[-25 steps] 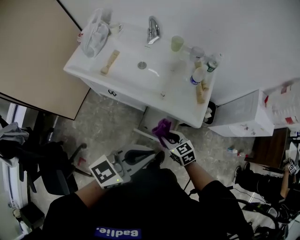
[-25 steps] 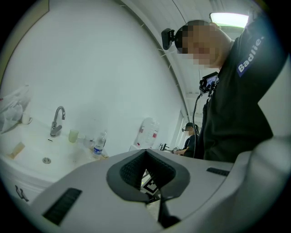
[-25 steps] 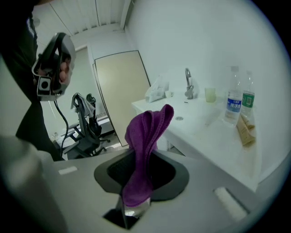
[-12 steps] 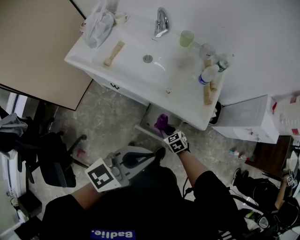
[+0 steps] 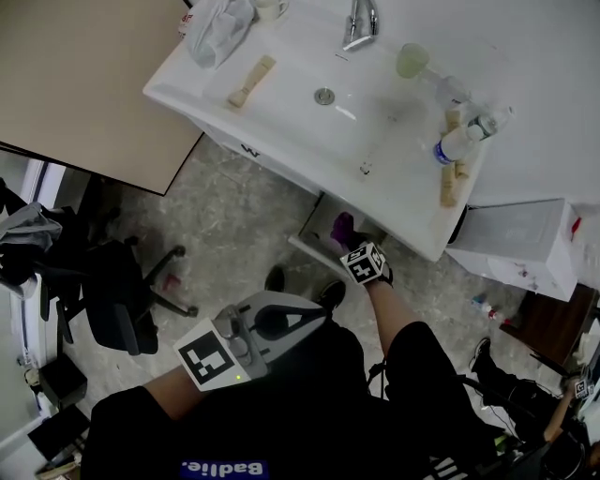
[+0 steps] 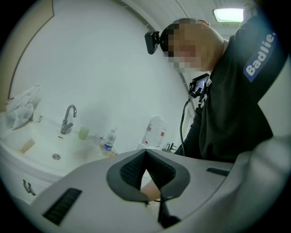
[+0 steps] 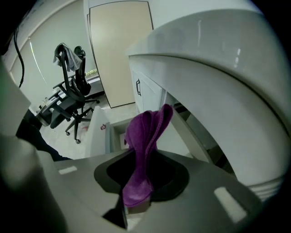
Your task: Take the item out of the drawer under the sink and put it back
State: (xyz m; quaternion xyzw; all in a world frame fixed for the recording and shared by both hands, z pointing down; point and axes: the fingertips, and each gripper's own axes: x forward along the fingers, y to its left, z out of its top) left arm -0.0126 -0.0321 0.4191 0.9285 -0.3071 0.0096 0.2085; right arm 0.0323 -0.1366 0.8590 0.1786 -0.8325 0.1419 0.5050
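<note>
A purple cloth (image 7: 148,127) stands up between the jaws of my right gripper (image 7: 146,154), which is shut on it. In the head view the purple cloth (image 5: 343,227) hangs just over the open white drawer (image 5: 312,244) below the white sink (image 5: 281,131), and the right gripper (image 5: 351,246) is right behind it. The open drawer (image 7: 101,132) also shows low under the basin. My left gripper (image 5: 314,314) stays close to my body, away from the drawer. The left gripper (image 6: 145,153) has its pads together at the tips and holds nothing.
On the sink rim stand a faucet (image 5: 359,23), a green cup (image 5: 411,60), a water bottle (image 5: 461,141), a wooden brush (image 5: 251,81) and a plastic bag (image 5: 217,28). A black office chair (image 5: 112,291) is at left, a white box (image 5: 516,244) at right, a beige panel (image 5: 84,84) beside the sink.
My right gripper has carried the purple cloth forward and under the sink's edge, over the open drawer. The left gripper has stayed by my body.
</note>
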